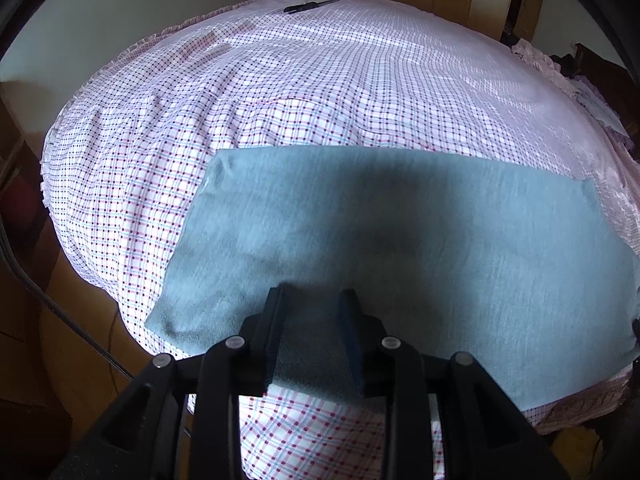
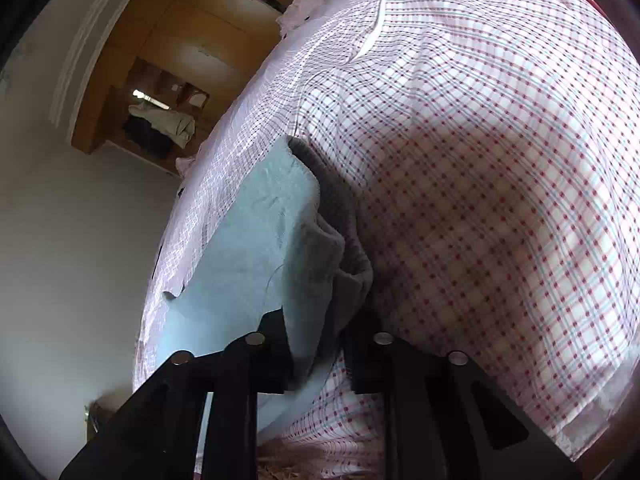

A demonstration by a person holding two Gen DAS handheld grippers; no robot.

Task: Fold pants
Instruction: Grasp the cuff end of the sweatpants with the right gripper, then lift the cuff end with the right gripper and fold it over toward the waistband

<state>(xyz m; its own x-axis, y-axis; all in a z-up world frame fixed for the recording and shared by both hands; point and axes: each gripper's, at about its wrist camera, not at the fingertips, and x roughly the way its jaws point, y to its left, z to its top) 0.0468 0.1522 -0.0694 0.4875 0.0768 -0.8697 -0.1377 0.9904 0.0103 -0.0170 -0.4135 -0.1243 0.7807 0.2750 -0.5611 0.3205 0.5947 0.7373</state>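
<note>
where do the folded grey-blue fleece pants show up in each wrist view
Left wrist: the folded grey-blue fleece pants fill the lower middle, their near edge between the left gripper fingers.
Right wrist: they run as a strip from centre to lower left, their layered edge pinched in the right gripper.
Shared landmark: the pink and white checked bedsheet under them.

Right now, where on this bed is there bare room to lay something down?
Free: the checked sheet beyond the blue pants, up to the dark object at the far edge, and left of the pants. Crowded: the near edge, under pants and both grippers.
</note>
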